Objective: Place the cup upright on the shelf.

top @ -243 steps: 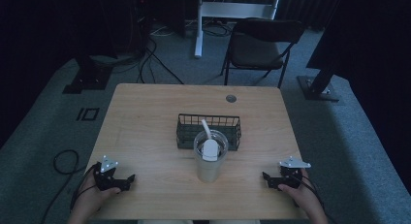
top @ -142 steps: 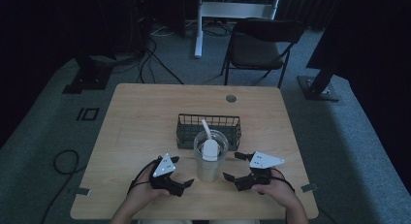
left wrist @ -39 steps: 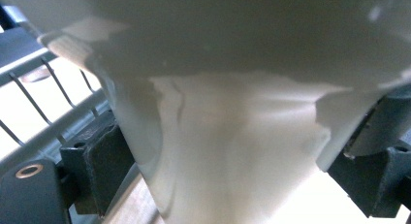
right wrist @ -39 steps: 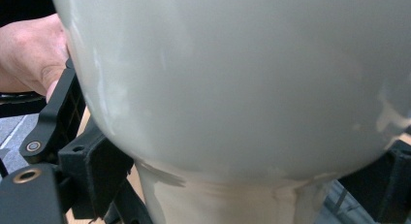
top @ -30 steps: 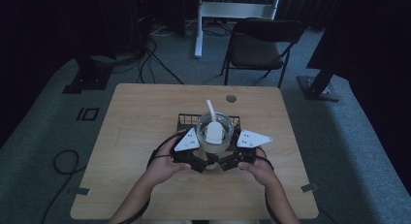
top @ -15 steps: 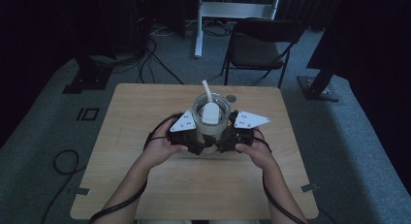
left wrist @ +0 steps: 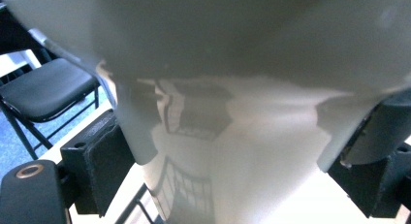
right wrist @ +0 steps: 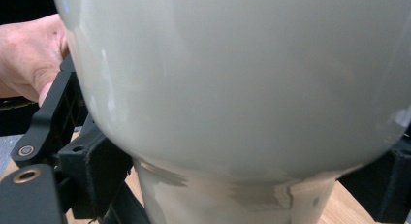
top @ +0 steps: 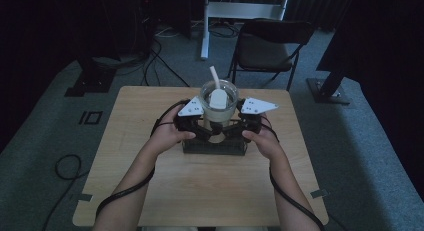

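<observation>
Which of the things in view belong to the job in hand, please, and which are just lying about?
In the job:
cup, held up by both grippers
scoop standing in the cup
wire basket beneath it
left gripper
right gripper

Lying about:
chair
floor cables
small round thing

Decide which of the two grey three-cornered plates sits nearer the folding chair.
The plate on the right gripper, the right-hand grey three-cornered plate: it lies on the black folding chair's side of the clear cup.
</observation>
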{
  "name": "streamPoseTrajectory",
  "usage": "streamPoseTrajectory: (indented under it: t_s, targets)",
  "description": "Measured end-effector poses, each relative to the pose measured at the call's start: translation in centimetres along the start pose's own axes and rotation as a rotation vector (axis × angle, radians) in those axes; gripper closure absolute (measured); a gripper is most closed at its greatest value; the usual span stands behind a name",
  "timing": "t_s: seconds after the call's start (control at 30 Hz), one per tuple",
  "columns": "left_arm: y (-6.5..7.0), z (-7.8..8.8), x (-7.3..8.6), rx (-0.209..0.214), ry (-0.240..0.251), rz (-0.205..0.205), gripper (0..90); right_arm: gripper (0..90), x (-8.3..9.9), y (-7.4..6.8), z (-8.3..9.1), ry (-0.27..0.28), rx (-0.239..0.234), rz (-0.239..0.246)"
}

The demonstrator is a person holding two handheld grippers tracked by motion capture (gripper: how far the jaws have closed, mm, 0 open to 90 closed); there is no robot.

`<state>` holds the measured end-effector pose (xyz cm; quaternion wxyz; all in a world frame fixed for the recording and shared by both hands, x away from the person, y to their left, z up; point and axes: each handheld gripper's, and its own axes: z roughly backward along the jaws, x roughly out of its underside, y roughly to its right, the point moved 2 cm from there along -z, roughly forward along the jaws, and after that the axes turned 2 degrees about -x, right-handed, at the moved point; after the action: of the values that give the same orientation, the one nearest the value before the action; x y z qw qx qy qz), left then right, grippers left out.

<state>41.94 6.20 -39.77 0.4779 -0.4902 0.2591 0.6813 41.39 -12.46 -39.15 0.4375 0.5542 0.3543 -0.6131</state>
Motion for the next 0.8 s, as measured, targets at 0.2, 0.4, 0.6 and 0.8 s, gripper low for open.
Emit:
streamPoseTrajectory:
  t_s: [0.2, 0.4, 0.6, 0.8]
  targets:
    - [-1.3, -0.7, 0.2, -0.008, 0.012, 0.038, 10.8, 8.6, -0.1, 1.5, -0.9, -0.022, 0.001, -0.016]
    - [-2.2, -1.2, 0.6, -0.024, 0.003, 0.056, 10.7, 8.5, 0.1, 2.5, -1.7, -0.032, 0.008, -0.035]
    - [-2.5, -1.8, 1.7, -0.027, 0.002, 0.073, 10.8, 8.5, 1.0, 3.0, -2.2, -0.055, 0.006, -0.049]
    - [-2.4, -2.5, 2.7, -0.037, -0.013, 0.074, 10.8, 8.5, 2.2, 3.2, -2.4, -0.065, 0.011, -0.064]
